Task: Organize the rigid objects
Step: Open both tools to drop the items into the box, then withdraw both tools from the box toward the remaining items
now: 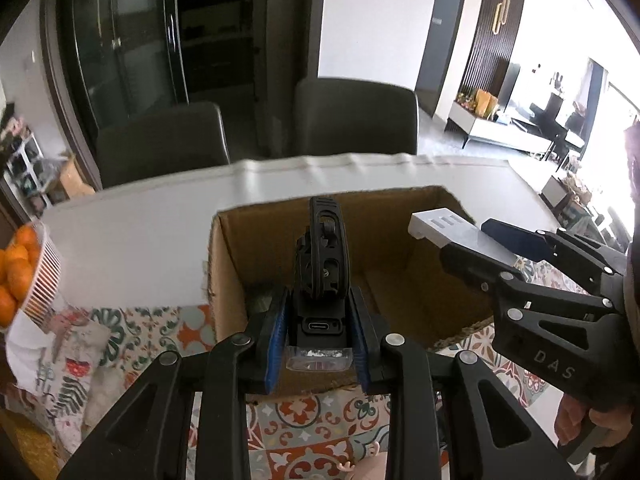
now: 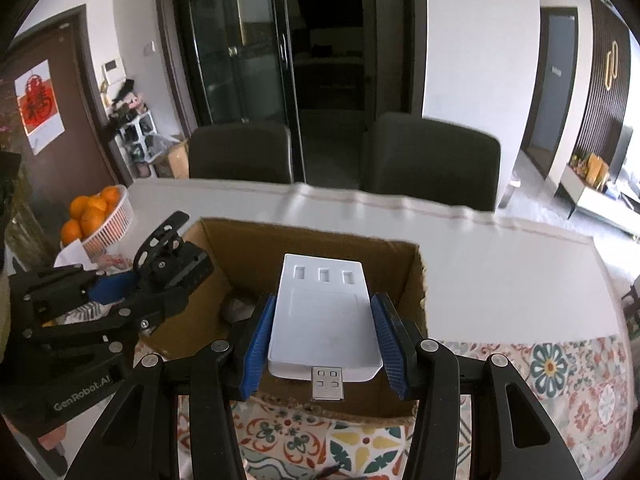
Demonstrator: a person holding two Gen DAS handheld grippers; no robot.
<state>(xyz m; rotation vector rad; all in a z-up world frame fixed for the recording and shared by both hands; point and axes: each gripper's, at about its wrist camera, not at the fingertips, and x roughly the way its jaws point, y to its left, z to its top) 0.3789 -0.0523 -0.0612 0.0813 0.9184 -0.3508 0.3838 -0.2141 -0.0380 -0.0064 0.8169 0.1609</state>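
My left gripper is shut on a black clip-on device with a strap arm and a USB-C port, held upright over the near part of an open cardboard box. My right gripper is shut on a flat white USB hub with its plug pointing back at me, held above the same cardboard box. In the left wrist view the right gripper comes in from the right with the white hub. A dark rounded object lies in the box.
The box stands on a table with a patterned cloth near me and a white surface beyond. A white basket of oranges sits at the left. Two dark chairs stand behind the table.
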